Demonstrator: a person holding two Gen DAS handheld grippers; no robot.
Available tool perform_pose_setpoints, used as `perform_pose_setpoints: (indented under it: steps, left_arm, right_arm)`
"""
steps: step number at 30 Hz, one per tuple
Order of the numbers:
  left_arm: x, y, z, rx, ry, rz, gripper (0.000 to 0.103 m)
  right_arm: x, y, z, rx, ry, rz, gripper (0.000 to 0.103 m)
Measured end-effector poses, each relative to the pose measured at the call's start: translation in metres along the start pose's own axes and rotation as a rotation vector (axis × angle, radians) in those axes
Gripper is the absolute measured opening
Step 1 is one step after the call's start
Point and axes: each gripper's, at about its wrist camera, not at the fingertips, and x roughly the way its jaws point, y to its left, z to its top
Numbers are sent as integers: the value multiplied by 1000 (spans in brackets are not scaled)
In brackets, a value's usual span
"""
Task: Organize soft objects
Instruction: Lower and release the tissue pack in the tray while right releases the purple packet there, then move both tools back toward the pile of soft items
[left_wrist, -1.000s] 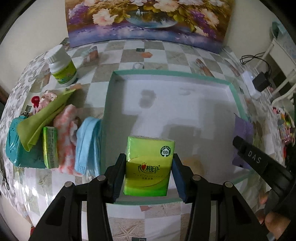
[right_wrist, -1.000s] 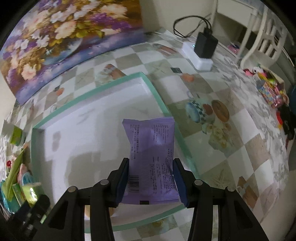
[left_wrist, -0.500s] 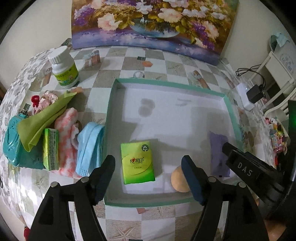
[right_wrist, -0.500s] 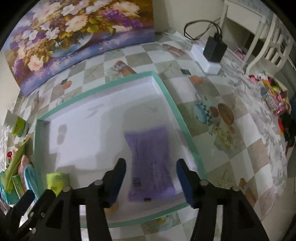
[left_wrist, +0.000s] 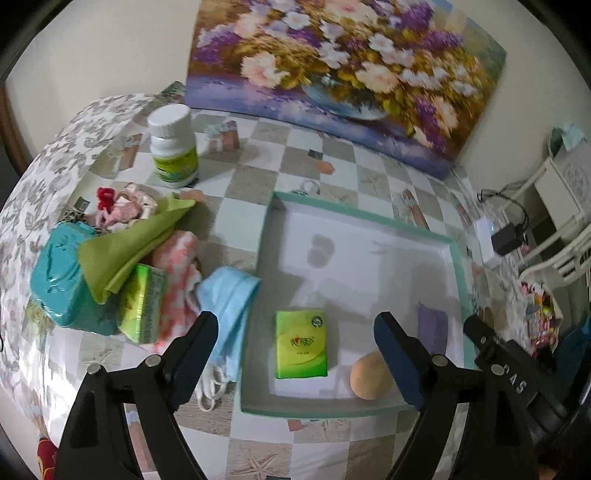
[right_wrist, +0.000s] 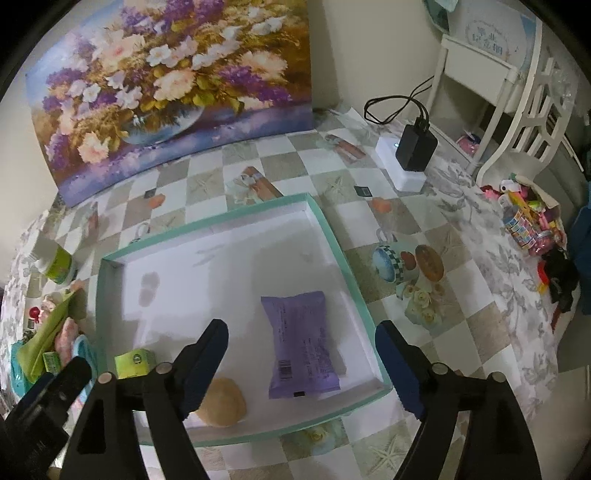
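Left wrist view
Tray: shallow white cardboard tray with teal rim on the checked tablecloth.
Left gripper: jaws wide and opening, holding nothing.
Green pack: green plastic tissue pack flat inside the tray, near its front wall, clear of both pads.
Sponge: round tan sponge inside the tray, right of the green pack.
Pile: blue face mask, pink patterned cloth and green cloth outside the tray, left of it.

Right wrist view
Right gripper: jaws wide and opening, empty.
Purple pack: purple plastic soft pack flat inside the tray, near its right wall, untouched by the pads.
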Motion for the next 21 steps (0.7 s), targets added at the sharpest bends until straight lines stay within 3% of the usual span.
perform_pose_setpoints:
  steps: [5, 7, 12, 21]
  left_arm:
    - [-16, 32, 11, -97, -45, 36, 89]
    - [-24, 52, 16, -150, -66, 85, 96]
    - [-35, 104, 23, -295, -76, 197, 96]
    - [-47, 177, 17, -504, -75, 220, 97]
  right_arm:
    - [0, 13, -5, -27, 10, 54, 84]
    - [0, 19, -7, -43, 11, 73, 85]
    - [-4, 44, -15, -105, 10, 135, 85]
    - [-6, 86, -31, -190, 40, 281, 85]
